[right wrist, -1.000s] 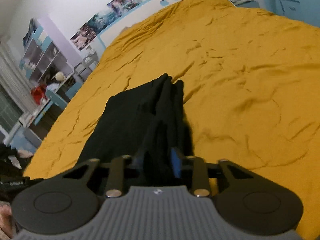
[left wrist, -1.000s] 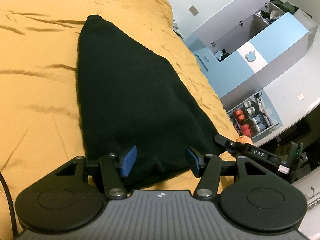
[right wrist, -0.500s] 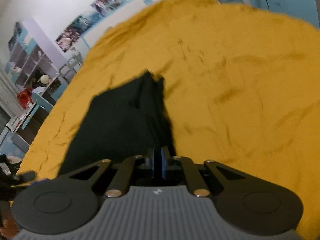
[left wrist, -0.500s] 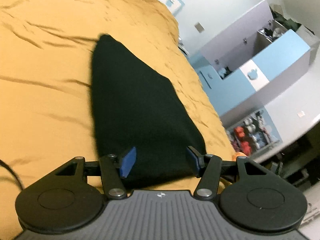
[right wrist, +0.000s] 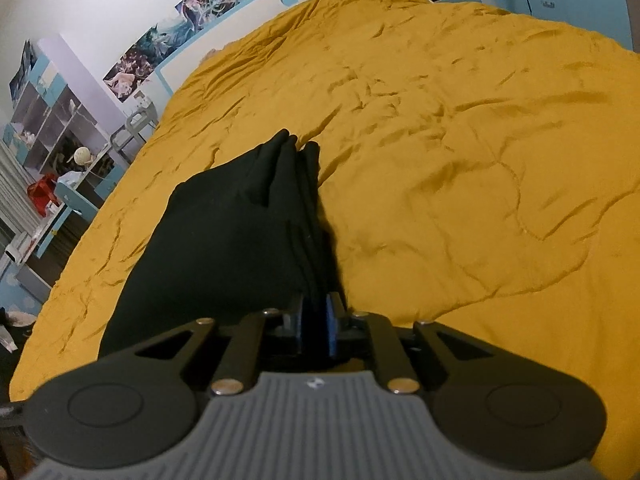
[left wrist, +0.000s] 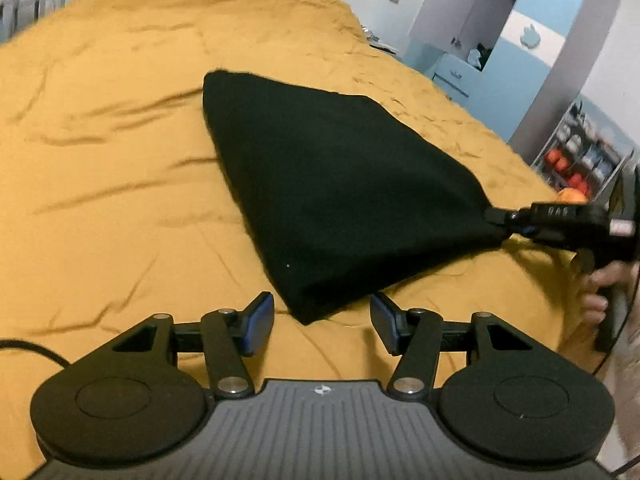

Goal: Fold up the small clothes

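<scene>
The left gripper (left wrist: 322,322) is spread, its blue pads just closing a little, and nothing is between them; the near corner of the folded black cloth garment (left wrist: 340,184) lies just beyond. The right gripper (right wrist: 316,322) is pressed together, pinching the garment's right corner. The garment lies on the wrinkled mustard-yellow bed cover (left wrist: 112,160). Far right stands a blue and white cupboard (left wrist: 520,40).

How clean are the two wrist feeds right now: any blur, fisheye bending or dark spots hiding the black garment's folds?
Left wrist: sharp at centre, the shelves at the right edge smeared; the black garment is a flat dark mass, no folds legible; the bedspread bows with the lens.
Right wrist: sharp; pleats show faintly near the right gripper; dim, warm room light, no glare.
</scene>
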The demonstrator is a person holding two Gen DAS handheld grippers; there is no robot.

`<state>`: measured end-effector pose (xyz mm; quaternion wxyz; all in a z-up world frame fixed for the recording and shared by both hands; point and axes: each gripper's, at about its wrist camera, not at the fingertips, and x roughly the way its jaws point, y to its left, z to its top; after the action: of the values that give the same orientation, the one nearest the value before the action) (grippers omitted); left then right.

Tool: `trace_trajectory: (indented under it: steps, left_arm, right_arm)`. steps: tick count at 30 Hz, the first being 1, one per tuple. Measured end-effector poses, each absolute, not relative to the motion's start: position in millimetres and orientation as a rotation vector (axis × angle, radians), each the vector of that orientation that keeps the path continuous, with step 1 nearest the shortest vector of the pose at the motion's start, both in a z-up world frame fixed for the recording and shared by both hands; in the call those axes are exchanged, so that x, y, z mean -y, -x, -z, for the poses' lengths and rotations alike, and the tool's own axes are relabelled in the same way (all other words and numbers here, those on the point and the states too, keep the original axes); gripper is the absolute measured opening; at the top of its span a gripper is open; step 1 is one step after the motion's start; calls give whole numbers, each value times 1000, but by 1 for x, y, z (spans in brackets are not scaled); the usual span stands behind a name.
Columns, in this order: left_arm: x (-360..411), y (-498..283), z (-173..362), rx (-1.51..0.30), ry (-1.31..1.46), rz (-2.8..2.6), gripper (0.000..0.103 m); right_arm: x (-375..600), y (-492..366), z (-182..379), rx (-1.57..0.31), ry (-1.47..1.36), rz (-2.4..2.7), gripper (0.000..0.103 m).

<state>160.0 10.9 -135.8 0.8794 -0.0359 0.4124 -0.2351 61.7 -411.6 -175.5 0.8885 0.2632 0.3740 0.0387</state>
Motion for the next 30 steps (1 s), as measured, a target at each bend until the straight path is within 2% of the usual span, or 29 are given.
trace_trajectory:
  steps: [1, 4, 10, 11, 13, 18, 22, 25, 30]
  left_arm:
    - [-10, -161, 136, -855, 72, 494, 48]
    - [-4, -165, 140, -864, 41, 472, 27]
    - [6, -160, 143, -835, -68, 459, 25]
    - [8, -158, 142, -827, -84, 456, 23]
    - [7, -157, 141, -820, -60, 448, 10]
    - [-18, -161, 132, -813, 92, 431, 8]
    - [-21, -164, 156, -877, 141, 412, 9]
    - [-32, -163, 160, -896, 228, 413, 8]
    - [-47, -153, 134, -879, 247, 449, 6]
  right_arm:
    - [412, -62, 176, -776, -549, -81, 6]
    - [412, -62, 177, -778, -552, -83, 8]
    - [415, -63, 181, -781, -578, -90, 10]
    - [415, -63, 181, -781, -581, -90, 10]
    - [415, -63, 181, -780, -583, -89, 10]
    - [419, -62, 176, -780, -621, -71, 9]
    - [420, -62, 184, -794, -620, -65, 9]
    - [424, -61, 190, -798, -649, -68, 11]
    - [423, -58, 175, -817, -626, -74, 19]
